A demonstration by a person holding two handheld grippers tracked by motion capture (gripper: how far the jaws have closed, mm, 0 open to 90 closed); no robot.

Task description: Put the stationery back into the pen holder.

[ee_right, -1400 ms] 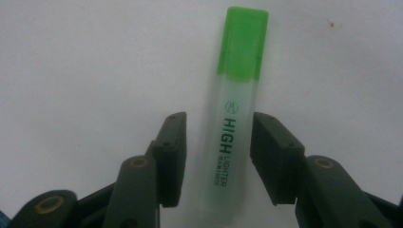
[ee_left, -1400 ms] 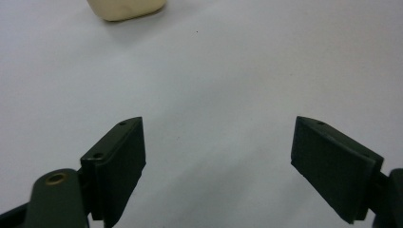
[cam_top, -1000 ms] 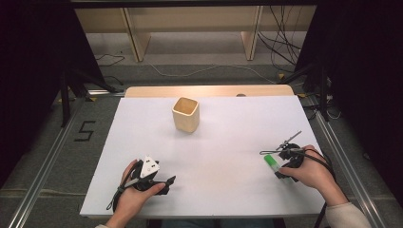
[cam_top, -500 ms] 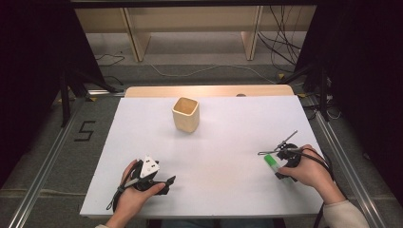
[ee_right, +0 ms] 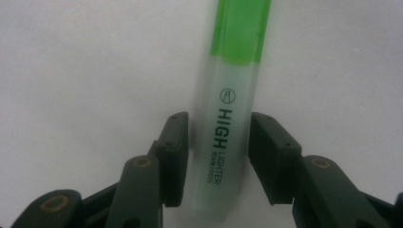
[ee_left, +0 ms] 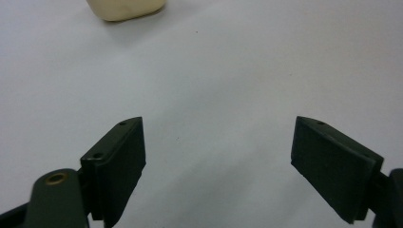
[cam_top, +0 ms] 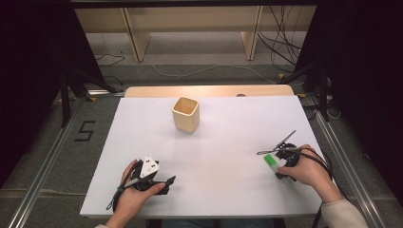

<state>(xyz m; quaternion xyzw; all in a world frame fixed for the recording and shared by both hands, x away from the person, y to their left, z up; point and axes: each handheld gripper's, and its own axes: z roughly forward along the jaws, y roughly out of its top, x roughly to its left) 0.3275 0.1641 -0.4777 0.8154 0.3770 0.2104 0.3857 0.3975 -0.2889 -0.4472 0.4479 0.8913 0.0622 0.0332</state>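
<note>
A green highlighter (cam_top: 270, 162) lies flat on the white table top (cam_top: 228, 142) at the right. My right gripper (cam_top: 275, 166) rests on the table around its pale rear end. In the right gripper view the highlighter (ee_right: 230, 85) runs straight ahead between the two pads of my right gripper (ee_right: 218, 124). The jaws have just been closing and stand close at both sides of the barrel, without a clear squeeze. My left gripper (cam_top: 167, 184) lies at the front left, its jaws wide apart (ee_left: 216, 142) with nothing between them.
A square cream cup (cam_top: 185, 114) stands upright at the back middle of the table; its base is seen ahead of the left gripper (ee_left: 126, 9). A wooden strip (cam_top: 209, 91) edges the far side. Metal rails run along both sides, and cables lie on the floor behind.
The right hand has shifted very slightly towards the front around the highlighter. The left hand and the cup have stayed where they were.
</note>
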